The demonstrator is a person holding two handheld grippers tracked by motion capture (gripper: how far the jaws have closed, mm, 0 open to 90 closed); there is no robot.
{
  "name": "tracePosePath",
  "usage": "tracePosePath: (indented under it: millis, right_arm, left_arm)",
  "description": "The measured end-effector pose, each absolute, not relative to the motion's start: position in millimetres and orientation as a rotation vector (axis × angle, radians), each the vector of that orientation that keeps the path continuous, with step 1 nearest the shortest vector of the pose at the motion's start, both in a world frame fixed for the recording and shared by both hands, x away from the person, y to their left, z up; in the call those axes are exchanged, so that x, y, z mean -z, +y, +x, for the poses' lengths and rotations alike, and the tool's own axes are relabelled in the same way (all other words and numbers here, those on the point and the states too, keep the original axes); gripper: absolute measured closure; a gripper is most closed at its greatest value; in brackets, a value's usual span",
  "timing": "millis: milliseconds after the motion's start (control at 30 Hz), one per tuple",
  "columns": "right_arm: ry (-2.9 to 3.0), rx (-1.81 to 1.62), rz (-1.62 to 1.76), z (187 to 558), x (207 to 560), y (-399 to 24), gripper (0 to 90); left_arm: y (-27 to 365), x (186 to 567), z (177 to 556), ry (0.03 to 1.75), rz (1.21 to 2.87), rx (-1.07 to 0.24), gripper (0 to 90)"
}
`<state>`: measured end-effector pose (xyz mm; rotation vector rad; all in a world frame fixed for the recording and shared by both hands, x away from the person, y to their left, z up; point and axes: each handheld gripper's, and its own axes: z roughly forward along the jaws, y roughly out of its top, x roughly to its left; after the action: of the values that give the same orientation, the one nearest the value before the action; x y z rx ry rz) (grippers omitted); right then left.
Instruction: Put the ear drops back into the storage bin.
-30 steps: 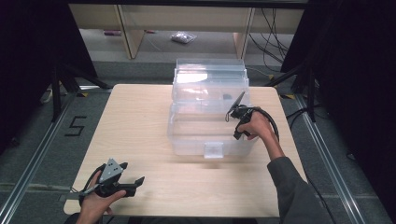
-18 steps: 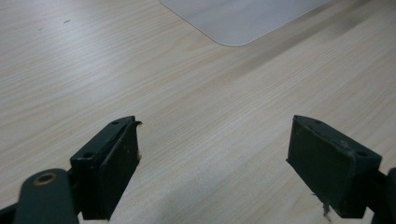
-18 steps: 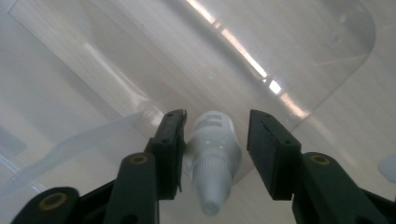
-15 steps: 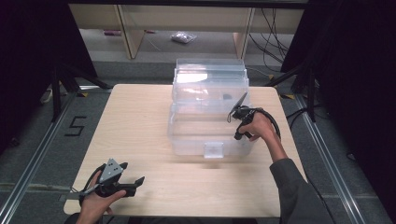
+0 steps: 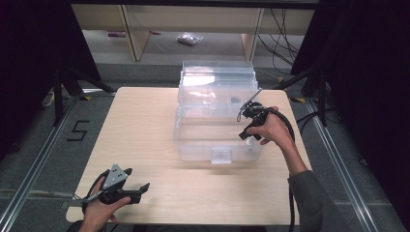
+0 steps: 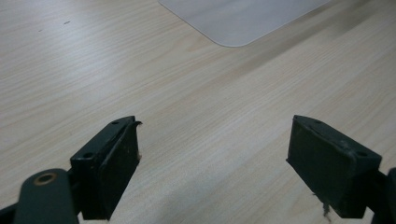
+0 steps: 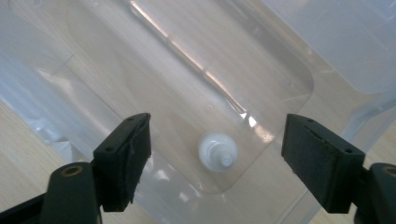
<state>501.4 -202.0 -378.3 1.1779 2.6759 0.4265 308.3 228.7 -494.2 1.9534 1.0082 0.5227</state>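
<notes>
Right claw (image 7: 215, 158): jaws just opened, nothing between, above bin (image 5: 217, 121).
Cap (image 7: 218, 151): lower centre; small, light, slippery; pinch its rim.

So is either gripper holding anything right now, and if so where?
No. The right gripper has just opened above a small white bottle lying in the clear bin; the left gripper is open over bare table.

The worktop (image 5: 145, 125) was pale wood with fine grain. On it, the bin (image 5: 217, 116) was clear plastic; inside lay a white cap (image 7: 218, 152). Both grippers' jaws were black.
</notes>
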Motion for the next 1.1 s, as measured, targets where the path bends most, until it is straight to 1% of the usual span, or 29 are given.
tracePosePath:
  millis: [267, 300, 367, 800, 833, 967, 1100]
  right_arm:
    - [2.663, -0.517, 1.133, 488.5, 368.6, -203.8, 24.1]
    - [2.664, -0.529, 1.167, 486.0, 368.5, -202.8, 24.1]
    - [2.656, -0.54, 1.122, 484.5, 369.0, -203.8, 23.8]
    - [2.651, -0.586, 1.144, 469.4, 367.6, -202.7, 23.4]
    - [2.653, -0.592, 1.102, 468.3, 367.5, -203.3, 23.5]
    - [2.644, -0.609, 1.128, 462.8, 366.7, -203.1, 23.1]
    - [2.637, -0.664, 1.068, 454.4, 367.2, -204.8, 22.6]
  left_arm:
    - [228.9, 494.1, 308.5, 1.008, 1.949, -0.524, 16.0]
    - [228.9, 494.1, 308.5, 1.008, 1.949, -0.524, 16.0]
    - [228.9, 493.9, 308.4, 1.004, 1.95, -0.525, 16.0]
    - [228.4, 494.1, 308.2, 1.007, 1.95, -0.524, 16.0]
    - [228.3, 494.1, 308.2, 1.005, 1.952, -0.524, 16.0]
    - [228.4, 494.1, 308.2, 1.006, 1.952, -0.523, 16.0]
    - [228.3, 494.1, 308.2, 1.006, 1.952, -0.525, 16.0]
